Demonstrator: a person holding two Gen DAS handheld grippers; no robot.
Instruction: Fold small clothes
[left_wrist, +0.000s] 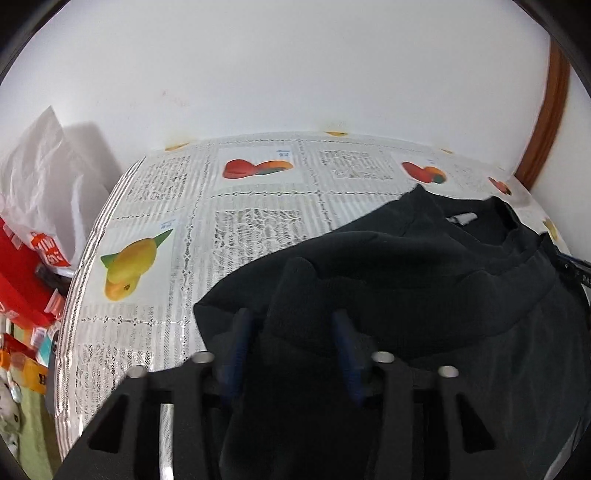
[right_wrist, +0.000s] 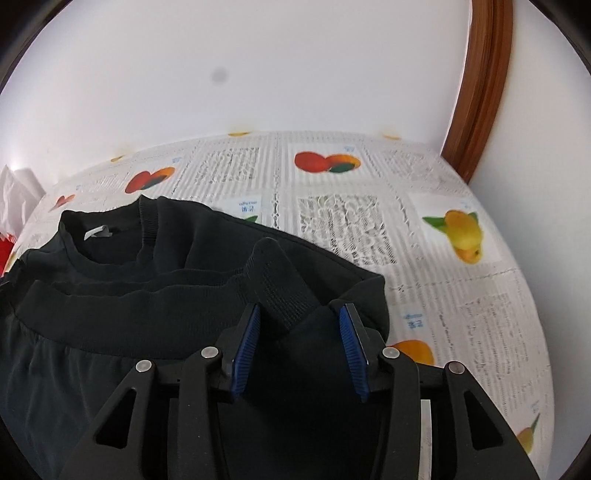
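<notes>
Black knit cloth rises in a peak between the blue pads of the right gripper (right_wrist: 299, 321). The jaws stand partly apart and the pads do not seem to press on that ribbed cuff (right_wrist: 282, 288), so any hold looks loose. The left gripper (left_wrist: 291, 325) is much the same: jaws narrow, a dark hump of fabric between them, and I cannot tell whether it is pinched.

The black sweatshirt (right_wrist: 184, 295) lies on the fruit-print tablecloth (right_wrist: 369, 206), its neckline (right_wrist: 107, 236) at the far end and the hem band doubled over towards it.

Risk: if either side slips first, the fold will skew or spring open. The near right corner is close to the table's right side and could drag off.
</notes>
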